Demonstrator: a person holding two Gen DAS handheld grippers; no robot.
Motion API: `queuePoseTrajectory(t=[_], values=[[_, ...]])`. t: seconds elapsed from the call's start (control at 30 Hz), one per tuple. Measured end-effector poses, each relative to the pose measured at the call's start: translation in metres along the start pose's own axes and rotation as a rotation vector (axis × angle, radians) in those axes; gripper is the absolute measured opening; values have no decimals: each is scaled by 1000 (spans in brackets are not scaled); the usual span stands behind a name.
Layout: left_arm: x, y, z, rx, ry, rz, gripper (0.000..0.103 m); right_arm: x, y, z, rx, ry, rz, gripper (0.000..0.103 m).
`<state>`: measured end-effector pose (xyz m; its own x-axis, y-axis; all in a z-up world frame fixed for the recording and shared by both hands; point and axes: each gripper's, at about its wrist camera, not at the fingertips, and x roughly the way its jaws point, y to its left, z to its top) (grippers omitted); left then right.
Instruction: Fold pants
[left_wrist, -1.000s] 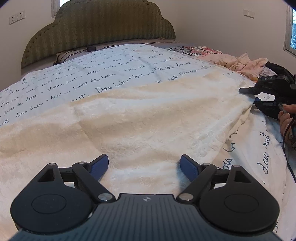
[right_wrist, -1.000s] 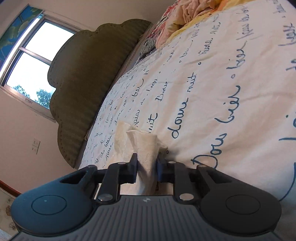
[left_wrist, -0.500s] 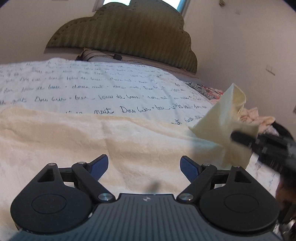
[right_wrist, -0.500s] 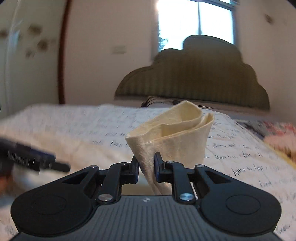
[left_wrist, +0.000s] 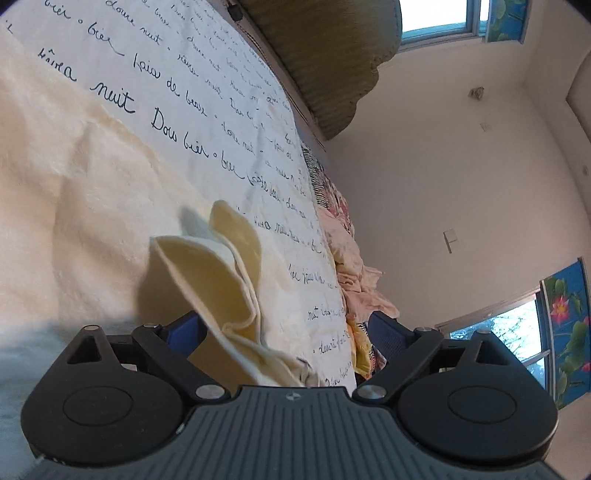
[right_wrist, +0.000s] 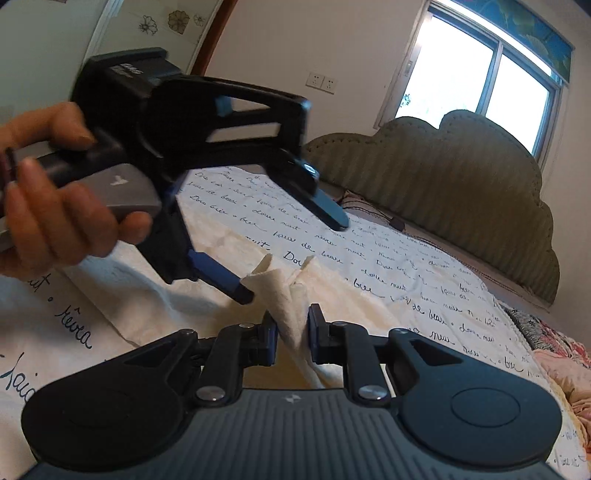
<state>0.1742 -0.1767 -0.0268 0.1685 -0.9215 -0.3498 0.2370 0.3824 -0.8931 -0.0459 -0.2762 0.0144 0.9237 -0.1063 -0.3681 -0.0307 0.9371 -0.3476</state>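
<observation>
Cream fleece pants (right_wrist: 291, 299) barely started: one corner pinched in right gripper (right_wrist: 290, 326), rest flat on script-print bedsheet (right_wrist: 406, 258). Left gripper (left_wrist: 284, 328) jaws opening round that corner, no grip yet; folds all remain.

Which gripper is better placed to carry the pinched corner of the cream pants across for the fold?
Right. The right gripper is already shut on the pants corner. The left gripper is opening, with the cloth between its fingers but not pressed.

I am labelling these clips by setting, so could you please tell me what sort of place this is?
Most likely a bedroom: a bed under a white bedspread with blue handwritten script, a scalloped olive padded headboard against the wall, and a sunlit window above it.
</observation>
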Motion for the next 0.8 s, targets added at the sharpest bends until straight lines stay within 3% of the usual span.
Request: queuePoseTrajectory(t=[0.03,0.13,0.2,0.27,0.3,0.37,0.4,0.47,0.53,0.67,0.8], values=[[4,0,2,-15,-3,9,91,-1,4,0,-18,-1,4,17],[15,3,8,-25,-6,30,63,-3,12,-4,-69,8,-10,17],[22,3,10,3,5,61,31,3,16,-7,-98,21,-29,20],[26,0,9,60,8,115,12,11,20,-7,-116,49,-62,30],[27,-3,7,89,2,137,12,15,21,-8,-124,62,-82,43],[30,-8,5,160,-13,167,11,23,23,-11,-146,79,-115,48],[30,-11,4,191,-21,178,8,26,24,-11,-147,88,-121,46],[27,-19,2,259,-40,201,4,31,22,-7,-119,100,-115,29],[17,-29,3,333,-75,215,4,30,24,2,-134,70,-147,20],[-18,-48,15,427,-154,205,5,17,32,29,-114,-30,-139,18],[-55,-55,20,509,-202,274,5,19,45,49,-69,-97,-56,17]])
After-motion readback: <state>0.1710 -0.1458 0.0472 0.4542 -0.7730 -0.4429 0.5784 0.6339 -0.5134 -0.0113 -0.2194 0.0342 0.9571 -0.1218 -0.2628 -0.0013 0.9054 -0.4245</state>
